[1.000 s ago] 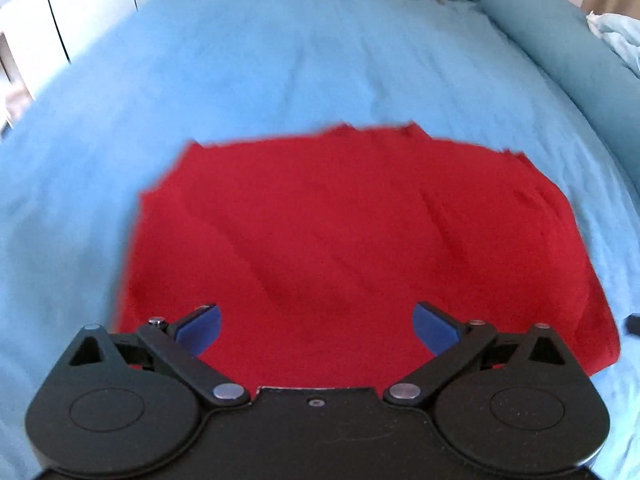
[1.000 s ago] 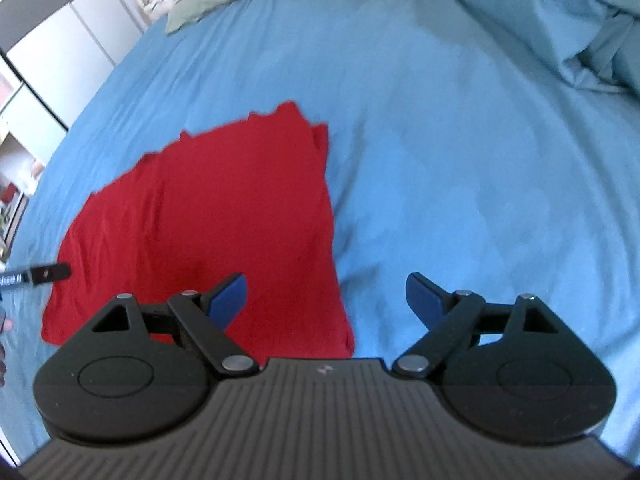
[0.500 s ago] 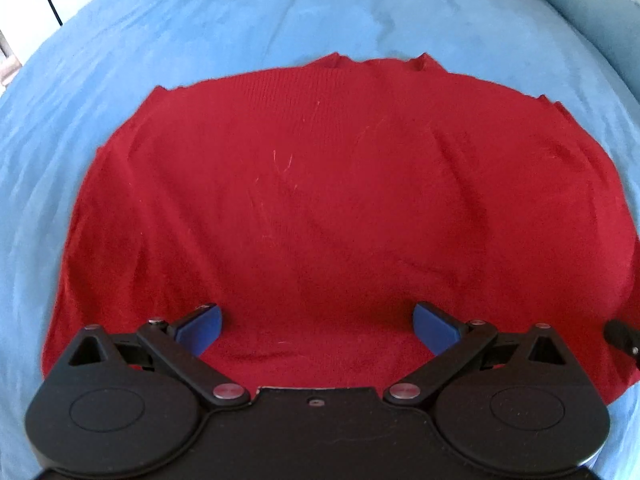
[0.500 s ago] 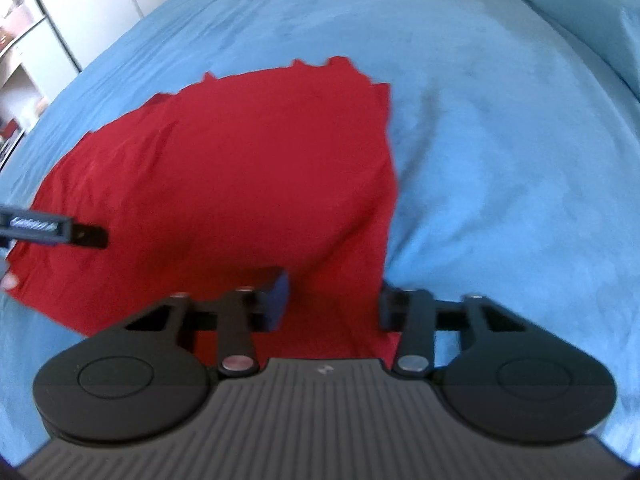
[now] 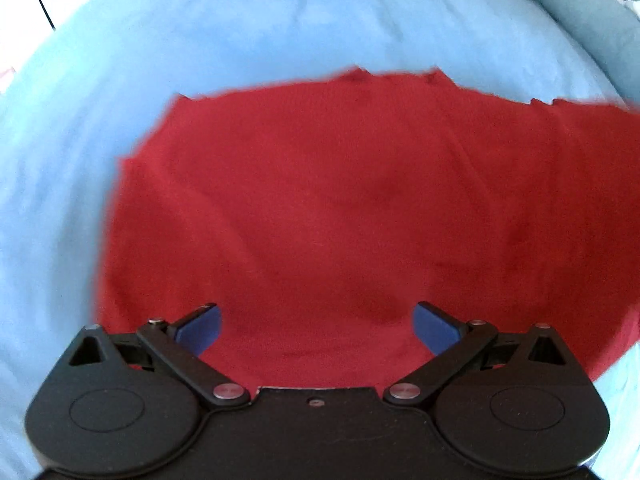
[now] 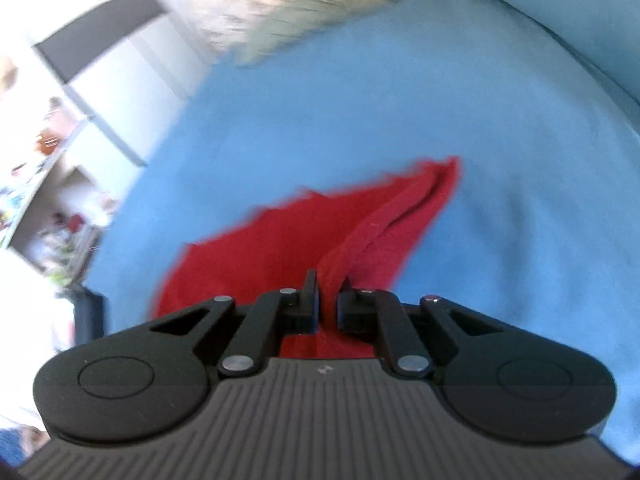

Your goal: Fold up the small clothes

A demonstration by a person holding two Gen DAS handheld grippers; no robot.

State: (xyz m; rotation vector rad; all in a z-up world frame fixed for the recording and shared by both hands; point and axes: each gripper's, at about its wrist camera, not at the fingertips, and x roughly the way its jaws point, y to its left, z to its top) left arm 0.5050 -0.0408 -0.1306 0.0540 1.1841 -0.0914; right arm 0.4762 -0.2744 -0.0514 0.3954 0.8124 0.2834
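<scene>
A red knit garment (image 5: 340, 208) lies spread on the blue bedsheet (image 5: 280, 20). My left gripper (image 5: 317, 326) hangs over its near edge, open, nothing between the blue pads. In the right wrist view my right gripper (image 6: 329, 292) is shut on the garment's near right edge, and the red garment (image 6: 372, 232) rises from the bedsheet (image 6: 480, 128) in a lifted fold towards the jaws. The view is blurred by motion.
A teal duvet roll (image 5: 576, 12) runs along the bed's far right. White cupboards and cluttered shelves (image 6: 52, 168) stand to the left of the bed. A beige pillow (image 6: 304, 8) lies at the head. Bare blue sheet surrounds the garment.
My right gripper went from open beside the garment to shut on its edge, then rose, pulling the cloth up. My left gripper dipped close to the garment and drew back a little.
</scene>
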